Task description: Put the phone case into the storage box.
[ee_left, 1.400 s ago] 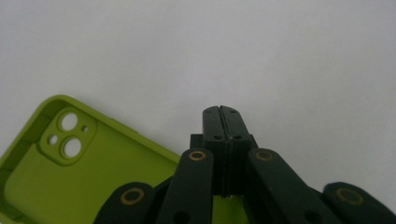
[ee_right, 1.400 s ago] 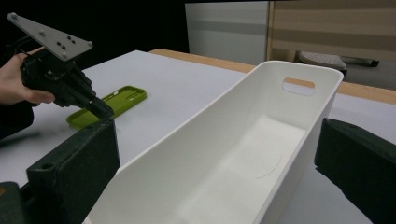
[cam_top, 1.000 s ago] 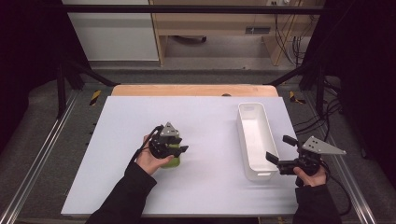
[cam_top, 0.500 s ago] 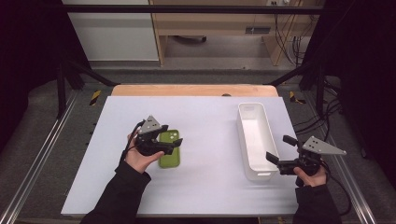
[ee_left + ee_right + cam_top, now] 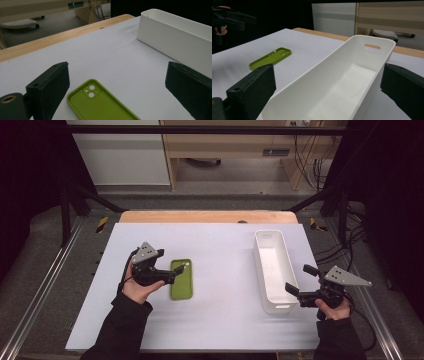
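Observation:
A lime-green phone case [image 5: 181, 279] lies flat on the white table, its inside facing up. My left gripper [image 5: 172, 272] hovers just left of it, open. Its jaws have just been opening, and nothing is pressed between them. In the left gripper view the case [image 5: 100, 105] lies on the table low between the spread jaws of that gripper [image 5: 117, 67]. My right gripper [image 5: 298, 279] is open at the near right corner of a long white bin [image 5: 258, 265]. The right gripper view looks into the bin [image 5: 332, 62], which holds nothing, with the case [image 5: 270, 58] farther left.
The table top [image 5: 220, 245] is a white sheet with a wooden strip [image 5: 210, 216] along its far edge. Metal rails run along both sides. The bin wall [image 5: 175, 37] stands to the right of the case. The left gripper [image 5: 232, 20] shows far off in the right gripper view.
My left gripper has let go of the green case and drawn away to the left and upward, jaws spreading. The case now lies uncovered on the table. The right gripper has kept still.

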Available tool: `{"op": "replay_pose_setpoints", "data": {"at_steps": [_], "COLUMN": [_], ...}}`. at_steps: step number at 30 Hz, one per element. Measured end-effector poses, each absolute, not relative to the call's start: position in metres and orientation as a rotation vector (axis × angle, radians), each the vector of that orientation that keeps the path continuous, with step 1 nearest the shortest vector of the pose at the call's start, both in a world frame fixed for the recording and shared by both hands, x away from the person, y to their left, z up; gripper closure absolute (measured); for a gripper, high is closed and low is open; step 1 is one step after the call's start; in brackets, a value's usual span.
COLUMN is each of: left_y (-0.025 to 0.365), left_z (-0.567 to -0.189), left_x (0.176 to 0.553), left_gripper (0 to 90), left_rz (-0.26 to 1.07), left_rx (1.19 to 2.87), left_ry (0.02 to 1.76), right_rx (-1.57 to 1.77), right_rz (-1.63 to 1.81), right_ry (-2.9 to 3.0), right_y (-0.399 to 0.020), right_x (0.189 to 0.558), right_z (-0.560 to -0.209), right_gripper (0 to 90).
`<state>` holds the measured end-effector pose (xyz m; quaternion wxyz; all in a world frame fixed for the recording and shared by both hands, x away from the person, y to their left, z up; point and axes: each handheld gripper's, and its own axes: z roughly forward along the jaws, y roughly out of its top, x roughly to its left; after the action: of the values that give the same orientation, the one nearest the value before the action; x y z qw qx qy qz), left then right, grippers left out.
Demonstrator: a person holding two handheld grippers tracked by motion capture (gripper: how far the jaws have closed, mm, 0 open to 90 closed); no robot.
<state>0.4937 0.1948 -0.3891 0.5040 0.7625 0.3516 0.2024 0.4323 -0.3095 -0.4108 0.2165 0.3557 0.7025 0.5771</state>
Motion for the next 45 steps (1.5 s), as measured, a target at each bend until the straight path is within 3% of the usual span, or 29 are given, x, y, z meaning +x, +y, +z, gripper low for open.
{"op": "replay_pose_setpoints", "data": {"at_steps": [15,45], "left_y": [0.200,0.201], "left_z": [-0.410,-0.452], "left_x": [0.508,0.521], "left_gripper": [0.2,0.4], "left_rz": [0.472,0.451], "left_rx": [1.895,2.022], "left_ry": [0.951,1.091], "right_rx": [0.988,0.986], "right_rz": [1.601,1.593], "right_ry": [1.950,1.950], "right_y": [-0.309,-0.309], "right_x": [0.433,0.433], "right_z": [-0.411,-0.410], "right_gripper": [0.4,0.4]}}
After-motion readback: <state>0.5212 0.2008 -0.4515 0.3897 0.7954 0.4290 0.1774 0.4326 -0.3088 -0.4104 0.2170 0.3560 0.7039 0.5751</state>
